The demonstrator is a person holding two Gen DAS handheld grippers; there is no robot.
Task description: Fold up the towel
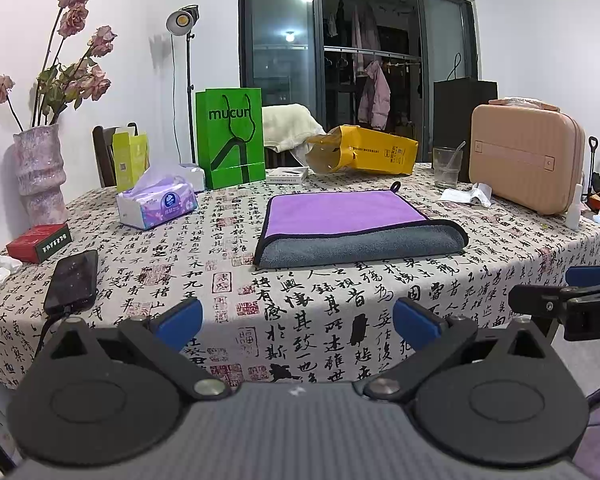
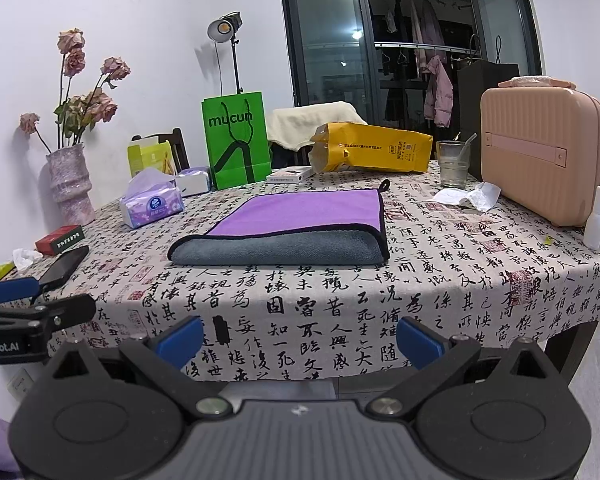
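Observation:
A purple and grey towel (image 1: 356,224) lies folded on the calligraphy tablecloth (image 1: 308,308), grey fold toward me, black loop at its far corner. It also shows in the right wrist view (image 2: 296,228). My left gripper (image 1: 298,322) is open and empty, held off the table's near edge, well short of the towel. My right gripper (image 2: 300,340) is open and empty, also back from the near edge. Each gripper shows at the edge of the other's view.
Behind the towel stand a green paper bag (image 1: 230,136), a yellow bag (image 1: 364,150) on its side, a glass (image 1: 446,168) and a pink case (image 1: 526,158). A tissue pack (image 1: 158,202), phone (image 1: 72,280), red box (image 1: 39,242) and vase (image 1: 40,172) sit left.

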